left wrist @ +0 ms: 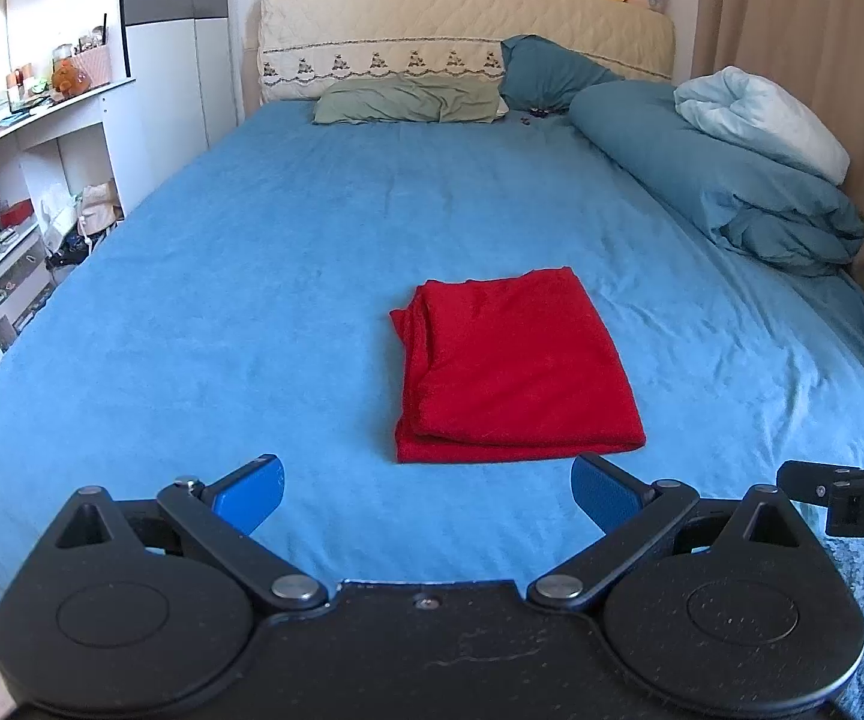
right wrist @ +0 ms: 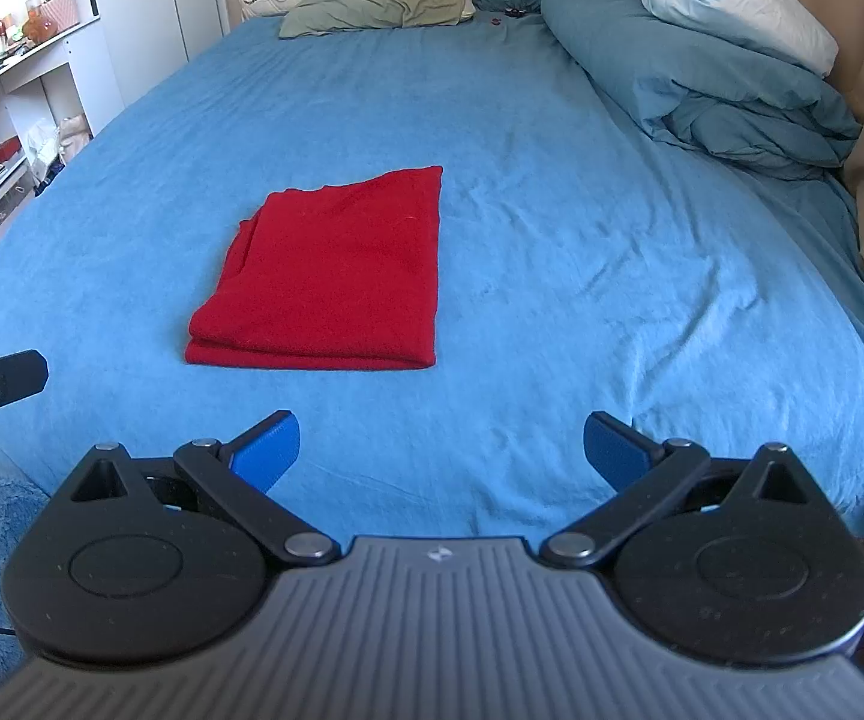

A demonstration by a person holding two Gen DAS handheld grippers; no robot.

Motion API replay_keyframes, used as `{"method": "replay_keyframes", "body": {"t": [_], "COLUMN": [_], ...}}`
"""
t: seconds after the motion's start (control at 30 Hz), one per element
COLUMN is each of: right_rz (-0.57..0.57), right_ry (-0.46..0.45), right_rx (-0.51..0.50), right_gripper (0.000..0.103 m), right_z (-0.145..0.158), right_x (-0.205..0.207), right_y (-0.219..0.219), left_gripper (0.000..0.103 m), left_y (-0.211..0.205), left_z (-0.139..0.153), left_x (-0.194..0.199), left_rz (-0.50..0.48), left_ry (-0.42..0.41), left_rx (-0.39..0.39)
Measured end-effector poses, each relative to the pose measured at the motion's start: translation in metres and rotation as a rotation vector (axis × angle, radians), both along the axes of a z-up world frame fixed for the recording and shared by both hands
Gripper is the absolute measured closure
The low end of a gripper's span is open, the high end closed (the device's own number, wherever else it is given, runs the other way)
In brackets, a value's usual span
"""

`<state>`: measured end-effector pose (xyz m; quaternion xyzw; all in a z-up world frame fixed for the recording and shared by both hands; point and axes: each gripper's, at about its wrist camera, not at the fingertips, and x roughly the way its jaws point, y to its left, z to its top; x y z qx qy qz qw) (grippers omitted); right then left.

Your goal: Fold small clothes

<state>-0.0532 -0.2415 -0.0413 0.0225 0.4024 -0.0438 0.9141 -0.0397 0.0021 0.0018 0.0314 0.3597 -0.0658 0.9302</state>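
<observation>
Clearly, most of both views is being filled by the bed [left wrist: 222, 312], which is being covered with a blue sheet, while pillows [left wrist: 408, 99] and a rolled duvet [left wrist: 720, 180] are being kept at its far end, well apart from the work. Near the foot of the bed, the red garment [left wrist: 510, 372] is being shown as a flat rectangle in several layers, with one folded edge turned toward the cameras and looser edges lying stepped on its left side. It is being touched by nothing. The left gripper [left wrist: 426, 489] is being held low just before the near edge of the garment, with the jaws spread wide and nothing between them; the right gripper [right wrist: 441, 447] is being held equally wide and empty, with the garment ahead of it and to its left. The folding is being judged as nearly complete or complete. If one more fold is being planned, the risk is being seen in the stepped left layers: when only the top layer is being pinched, the stack could be pulled open. The sheet could also be caught together with the cloth, because both are soft.
</observation>
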Motion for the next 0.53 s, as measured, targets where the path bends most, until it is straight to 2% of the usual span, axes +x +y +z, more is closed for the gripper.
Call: {"method": "replay_keyframes", "body": {"t": [0.13, 0.53], "right_rz": [-0.004, -0.004], "right_ry": [-0.002, 0.000], "right_rx": [0.001, 0.001], "right_gripper": [0.000, 0.000], "right_z": [-0.0005, -0.0007], "right_x": [-0.0004, 0.0007], "right_y": [0.0035, 0.0047], "left_gripper": [0.000, 0.000], "left_y": [-0.0015, 0.0002], "left_z": [0.0008, 0.0005], "left_x": [-0.0005, -0.0011], "left_rz": [-0.003, 0.000], "left_ry": [-0.011, -0.021], "left_rx": [0.021, 0.003]}}
